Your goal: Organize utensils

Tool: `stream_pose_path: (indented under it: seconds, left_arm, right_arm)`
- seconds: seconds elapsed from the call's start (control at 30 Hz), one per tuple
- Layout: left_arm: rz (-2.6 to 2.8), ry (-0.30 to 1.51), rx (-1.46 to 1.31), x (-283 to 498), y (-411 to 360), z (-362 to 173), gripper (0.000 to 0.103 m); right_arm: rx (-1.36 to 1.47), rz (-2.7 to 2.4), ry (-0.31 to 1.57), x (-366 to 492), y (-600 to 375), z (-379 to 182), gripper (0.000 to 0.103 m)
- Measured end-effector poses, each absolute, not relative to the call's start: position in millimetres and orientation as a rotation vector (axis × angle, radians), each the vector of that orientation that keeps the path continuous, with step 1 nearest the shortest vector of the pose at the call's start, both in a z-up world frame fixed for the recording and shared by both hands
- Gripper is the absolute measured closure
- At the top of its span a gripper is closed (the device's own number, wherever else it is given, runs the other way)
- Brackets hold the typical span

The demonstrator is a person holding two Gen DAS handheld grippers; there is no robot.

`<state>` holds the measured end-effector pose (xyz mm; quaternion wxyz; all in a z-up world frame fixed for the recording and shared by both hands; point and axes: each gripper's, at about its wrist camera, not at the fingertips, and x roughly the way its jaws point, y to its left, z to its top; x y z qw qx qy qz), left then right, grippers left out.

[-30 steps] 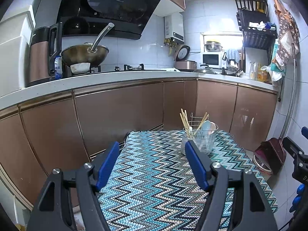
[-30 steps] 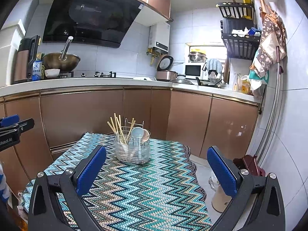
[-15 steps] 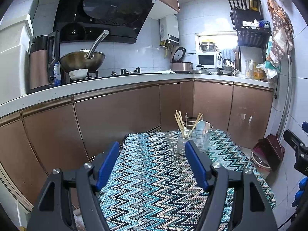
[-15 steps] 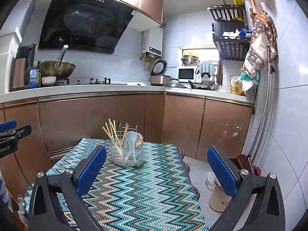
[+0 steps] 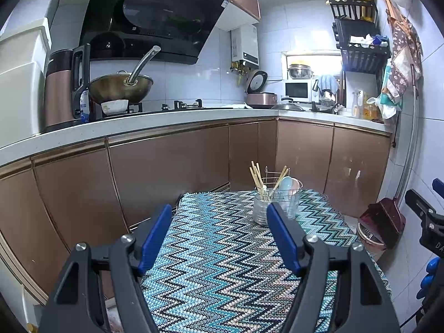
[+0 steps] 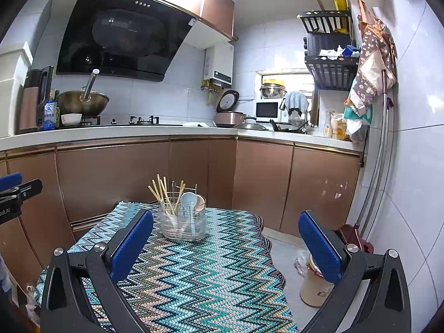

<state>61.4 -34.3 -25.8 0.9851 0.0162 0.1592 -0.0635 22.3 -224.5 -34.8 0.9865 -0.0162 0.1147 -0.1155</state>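
Observation:
A wire utensil holder stands at the far end of the zigzag-patterned tablecloth; it also shows in the right wrist view. Wooden chopsticks stand in its left cup, and a pale blue spoon and a pink spoon in its right part. My left gripper is open and empty, well short of the holder. My right gripper is open and empty, also back from the holder.
Brown cabinets and a white counter run behind the table, with a wok on the stove. On the floor at right are a dustpan and a beige jar.
Both grippers have drawn back and up from the holder, which now looks smaller and farther. Both stay open and empty.

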Motion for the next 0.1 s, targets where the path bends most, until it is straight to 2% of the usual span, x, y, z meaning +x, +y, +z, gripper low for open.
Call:
stream_pose_path:
  seconds: [0.1]
  left_arm:
    - [-0.127, 0.318, 0.032, 60.5, -34.7, -25.9, 0.034]
  right_arm:
    - [-0.035, -0.229, 0.228, 21.6, -223.5, -33.9, 0.0]
